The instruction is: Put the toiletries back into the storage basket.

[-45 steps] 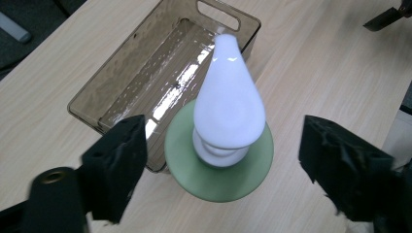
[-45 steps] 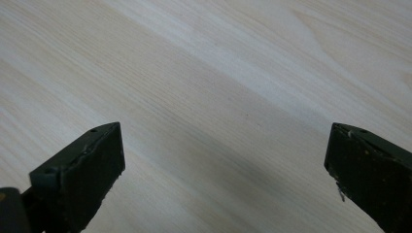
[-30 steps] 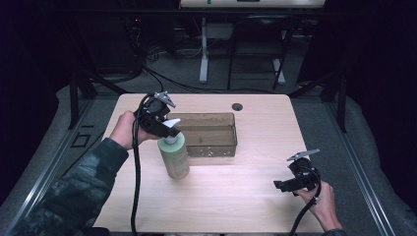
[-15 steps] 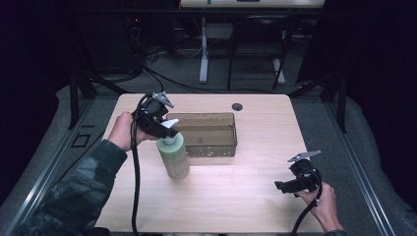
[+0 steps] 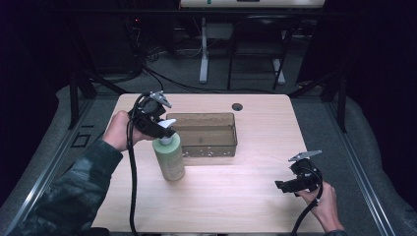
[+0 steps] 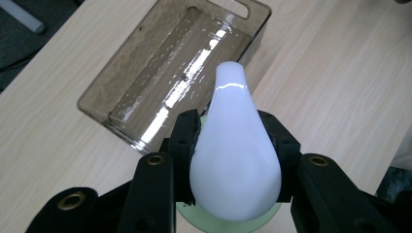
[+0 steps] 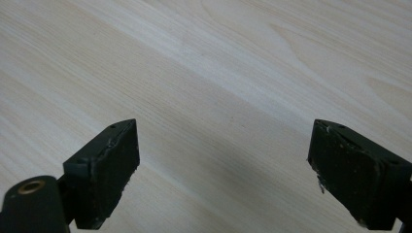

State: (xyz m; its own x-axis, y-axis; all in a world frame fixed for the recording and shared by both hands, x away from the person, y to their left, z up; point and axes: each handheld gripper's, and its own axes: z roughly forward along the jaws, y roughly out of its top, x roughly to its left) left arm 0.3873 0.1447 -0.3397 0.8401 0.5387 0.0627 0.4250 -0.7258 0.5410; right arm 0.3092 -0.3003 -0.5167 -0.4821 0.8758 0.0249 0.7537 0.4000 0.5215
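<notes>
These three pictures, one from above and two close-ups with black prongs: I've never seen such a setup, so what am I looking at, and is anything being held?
No robot here: a person at a wooden table holds a hand-operated two-jaw gripper in each hand. The high view looks down from a fixed camera above the person's side. Each close-up comes from a camera riding on one gripper, looking along its black jaws.

On the table stand a green bottle with a white pump top and, beside it, an empty clear brownish bin.

The left gripper is closed on the pump top, one jaw on each side of it. The right gripper is near the table's right front, jaws wide apart over bare wood, holding nothing.
</notes>
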